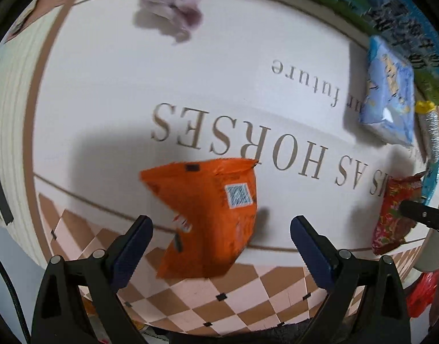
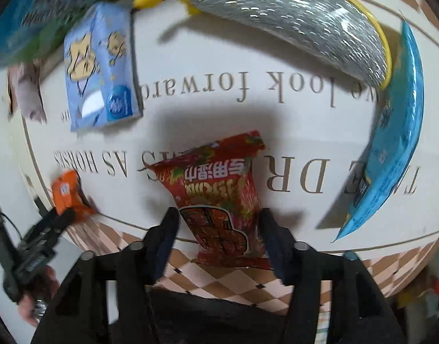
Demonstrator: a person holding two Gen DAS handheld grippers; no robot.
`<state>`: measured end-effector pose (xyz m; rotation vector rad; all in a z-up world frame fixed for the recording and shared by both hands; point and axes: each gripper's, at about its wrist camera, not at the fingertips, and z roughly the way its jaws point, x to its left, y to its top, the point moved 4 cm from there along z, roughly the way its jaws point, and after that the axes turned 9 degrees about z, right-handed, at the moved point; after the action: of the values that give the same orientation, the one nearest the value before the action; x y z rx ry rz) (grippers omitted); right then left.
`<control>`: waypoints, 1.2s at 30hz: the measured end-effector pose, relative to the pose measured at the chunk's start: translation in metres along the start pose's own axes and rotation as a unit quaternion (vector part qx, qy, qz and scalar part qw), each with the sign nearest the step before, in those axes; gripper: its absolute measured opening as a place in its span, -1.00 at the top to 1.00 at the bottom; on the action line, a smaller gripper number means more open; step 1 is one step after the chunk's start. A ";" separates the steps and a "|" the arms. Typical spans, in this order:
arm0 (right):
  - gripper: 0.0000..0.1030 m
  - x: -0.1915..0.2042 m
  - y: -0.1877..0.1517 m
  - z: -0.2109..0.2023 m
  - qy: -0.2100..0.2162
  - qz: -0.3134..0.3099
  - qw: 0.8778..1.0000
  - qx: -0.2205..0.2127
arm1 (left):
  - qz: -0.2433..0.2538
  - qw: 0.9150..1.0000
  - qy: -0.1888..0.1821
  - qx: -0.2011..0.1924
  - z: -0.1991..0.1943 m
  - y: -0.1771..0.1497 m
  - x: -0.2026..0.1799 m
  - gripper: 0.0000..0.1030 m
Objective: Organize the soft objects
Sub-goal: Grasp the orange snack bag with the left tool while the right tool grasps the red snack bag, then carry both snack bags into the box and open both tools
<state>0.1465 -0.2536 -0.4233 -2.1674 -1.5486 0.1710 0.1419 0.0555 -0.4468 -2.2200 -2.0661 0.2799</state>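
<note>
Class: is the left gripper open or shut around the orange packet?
Open. The left gripper's fingers stand wide apart beside the orange packet, with gaps showing.

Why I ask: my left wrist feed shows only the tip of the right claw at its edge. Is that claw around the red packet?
Observer: Yes. In the right wrist view, the right claw has a finger on either side of the red packet. I cannot tell whether they press it.
Operator: Anything to the packet's right?
Observer: A blue pouch lies on the mat there, apart from the packet.
Operator: And beyond the packet?
Observer: A silver mesh bag with yellow trim lies at the mat's far side.
</note>
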 end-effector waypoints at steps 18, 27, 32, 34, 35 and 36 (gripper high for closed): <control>0.10 0.008 -0.034 -0.026 -0.096 -0.049 0.990 -0.090 | 0.054 0.997 -0.002 -0.053 -0.047 -0.031 -0.057 0.34; 0.10 0.044 -0.037 -0.198 0.034 -0.079 0.983 -0.165 | 0.119 0.977 -0.056 -0.170 -0.222 0.070 -0.108 0.34; 0.10 0.098 0.025 -0.245 0.027 -0.053 0.976 -0.210 | 0.110 0.981 -0.037 -0.157 -0.233 0.174 -0.103 0.34; 0.10 0.096 0.055 -0.248 0.019 -0.033 0.977 -0.211 | 0.107 0.985 -0.033 -0.133 -0.230 0.214 -0.106 0.34; 0.10 0.097 0.067 -0.249 0.013 -0.028 0.978 -0.209 | 0.105 0.986 -0.028 -0.124 -0.223 0.229 -0.106 0.34; 0.10 0.096 0.084 -0.248 0.006 -0.019 0.979 -0.205 | 0.104 0.988 -0.023 -0.115 -0.218 0.244 -0.106 0.34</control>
<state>0.3434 -0.2608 -0.2254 -2.4353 -1.7369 -0.1912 0.4166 -0.0571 -0.2734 -2.5944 -1.9799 0.1134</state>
